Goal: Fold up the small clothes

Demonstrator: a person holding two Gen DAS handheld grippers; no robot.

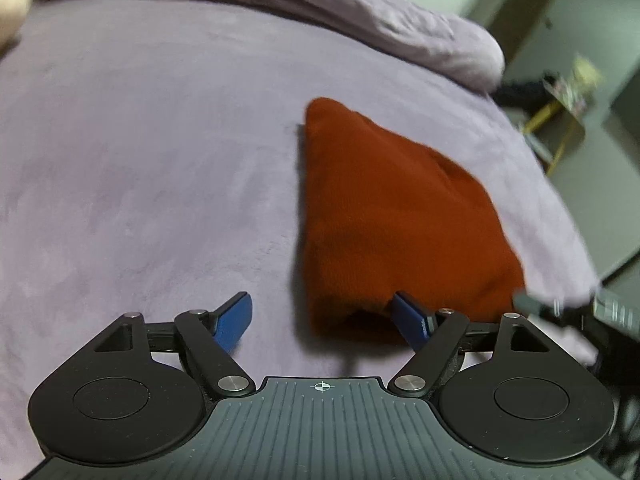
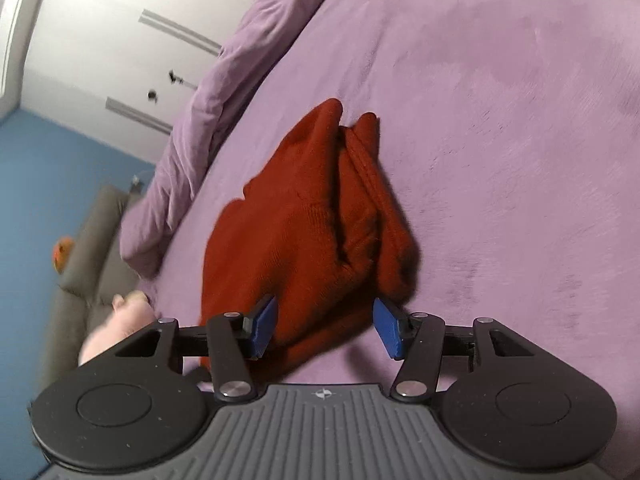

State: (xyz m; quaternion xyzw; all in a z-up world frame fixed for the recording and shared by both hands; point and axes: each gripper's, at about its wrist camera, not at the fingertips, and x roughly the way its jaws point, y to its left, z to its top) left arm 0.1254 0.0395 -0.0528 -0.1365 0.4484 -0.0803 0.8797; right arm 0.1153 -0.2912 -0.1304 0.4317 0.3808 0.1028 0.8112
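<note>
A rust-red knitted garment (image 1: pixel 384 208) lies folded in a rough triangle on the purple bed cover (image 1: pixel 140 160). My left gripper (image 1: pixel 324 320) is open, its blue fingers (image 1: pixel 236 318) spread wide at the garment's near edge; the right finger touches the cloth. In the right wrist view the same garment (image 2: pixel 304 232) shows layered folds. My right gripper (image 2: pixel 324 328) is open with the garment's near end between its blue fingers (image 2: pixel 264 324), not clamped. The other gripper shows at the right edge of the left wrist view (image 1: pixel 576 308).
A bunched purple duvet (image 1: pixel 360 12) lies along the far side of the bed (image 2: pixel 208 92). The bed's edge drops off to the right in the left wrist view, with a small yellow-legged table (image 1: pixel 564 120) beyond. A grey sofa (image 2: pixel 92 248) and white wardrobe doors (image 2: pixel 120 40) stand beyond.
</note>
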